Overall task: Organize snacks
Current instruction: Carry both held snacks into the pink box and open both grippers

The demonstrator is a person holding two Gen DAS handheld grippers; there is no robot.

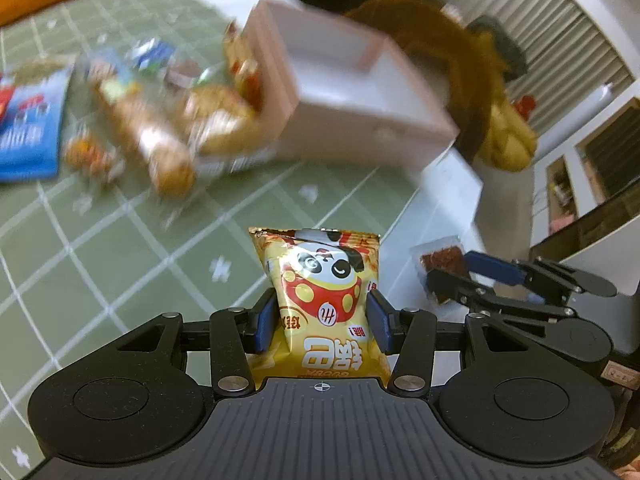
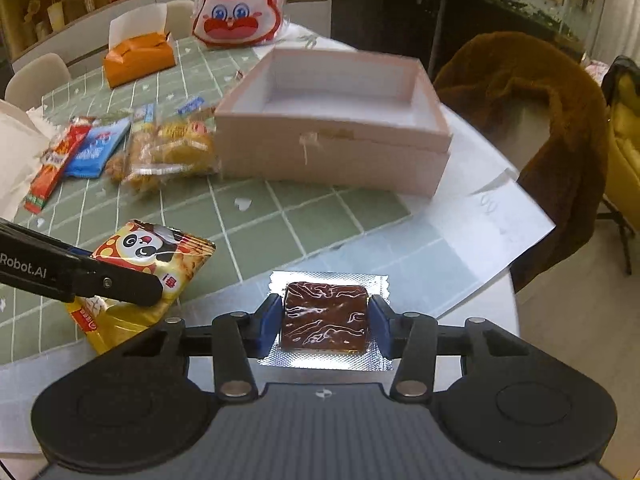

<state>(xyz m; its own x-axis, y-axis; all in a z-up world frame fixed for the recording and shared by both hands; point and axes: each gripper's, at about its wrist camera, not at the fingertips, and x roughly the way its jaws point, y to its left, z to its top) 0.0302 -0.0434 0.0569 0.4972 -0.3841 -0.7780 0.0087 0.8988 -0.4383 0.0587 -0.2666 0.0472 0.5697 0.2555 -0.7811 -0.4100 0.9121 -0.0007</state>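
Note:
My left gripper (image 1: 322,316) is shut on a yellow panda snack bag (image 1: 320,296) and holds it above the green checked tablecloth; the bag also shows in the right wrist view (image 2: 152,256). My right gripper (image 2: 324,320) is shut on a clear-and-foil packet with a dark brown square (image 2: 324,316); that packet also shows in the left wrist view (image 1: 442,266). An open, empty pink box (image 2: 336,148) stands ahead on the table, also in the left wrist view (image 1: 360,96). Several loose snack packs (image 2: 168,152) lie to its left.
An orange tissue box (image 2: 138,58) and a white-red rabbit bag (image 2: 238,4) sit at the table's far side. A chair draped with a brown coat (image 2: 532,120) stands at the right edge. A white paper sheet (image 2: 488,220) lies at the table's near right.

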